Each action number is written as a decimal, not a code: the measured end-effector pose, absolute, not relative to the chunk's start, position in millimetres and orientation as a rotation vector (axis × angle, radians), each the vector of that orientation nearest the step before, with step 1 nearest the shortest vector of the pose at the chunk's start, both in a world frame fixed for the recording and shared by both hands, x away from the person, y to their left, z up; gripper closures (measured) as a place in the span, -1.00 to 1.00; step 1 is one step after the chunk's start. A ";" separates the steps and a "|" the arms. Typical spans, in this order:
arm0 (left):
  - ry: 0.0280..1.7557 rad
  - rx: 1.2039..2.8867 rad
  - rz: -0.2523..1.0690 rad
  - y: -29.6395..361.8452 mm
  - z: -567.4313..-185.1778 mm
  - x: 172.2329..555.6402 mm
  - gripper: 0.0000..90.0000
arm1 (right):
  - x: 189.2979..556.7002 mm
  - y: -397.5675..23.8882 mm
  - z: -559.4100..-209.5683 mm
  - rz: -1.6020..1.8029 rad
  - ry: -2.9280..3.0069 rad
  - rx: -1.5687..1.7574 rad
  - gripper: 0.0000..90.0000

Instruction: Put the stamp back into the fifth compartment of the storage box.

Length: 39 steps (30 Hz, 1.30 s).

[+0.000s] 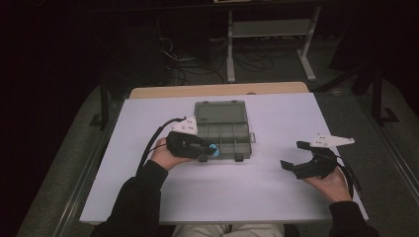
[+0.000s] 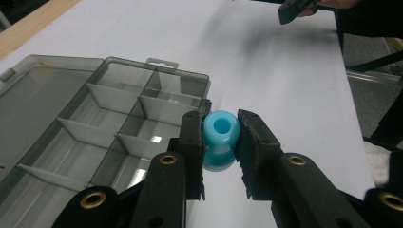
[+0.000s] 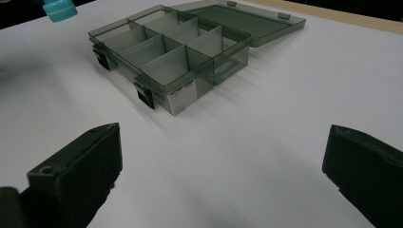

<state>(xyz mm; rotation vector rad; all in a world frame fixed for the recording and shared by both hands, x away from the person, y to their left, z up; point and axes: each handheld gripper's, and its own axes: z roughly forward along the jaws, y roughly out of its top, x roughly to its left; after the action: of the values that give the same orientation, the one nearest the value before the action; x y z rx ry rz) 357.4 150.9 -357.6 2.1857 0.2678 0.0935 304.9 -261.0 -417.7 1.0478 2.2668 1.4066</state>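
Observation:
A small blue spool-shaped piece sits pinched between the black pads of my left gripper, which is shut on it beside the front edge of the box. In the high view the left gripper holds that blue piece at the front left corner of the clear grey compartment box. The box lies with its lid folded back and its compartments look empty. My right gripper rests at the right of the table, jaws wide apart with nothing between them. In the right gripper view the blue piece shows at the top left, beyond the box.
The white tabletop has free room in front of the box and between the hands. A wooden strip runs along the far edge. Beyond it stand a desk frame and cables on the dark floor.

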 end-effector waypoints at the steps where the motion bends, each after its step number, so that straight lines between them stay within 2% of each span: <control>1: 0.273 2.184 0.097 151.3 -357.2 357.4 0.61 | 304.9 -261.2 -417.7 1.407 2.266 1.048 -1.00; 39: 0.474 2.167 0.197 189.4 -361.7 387.9 0.62 | 305.2 -261.4 -418.1 1.408 2.271 1.052 -1.00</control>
<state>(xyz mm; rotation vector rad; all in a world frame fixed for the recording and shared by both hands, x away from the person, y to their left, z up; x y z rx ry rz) 387.9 189.4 -361.7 2.1666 0.4738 0.1974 305.2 -261.4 -418.1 1.0523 2.2709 1.4079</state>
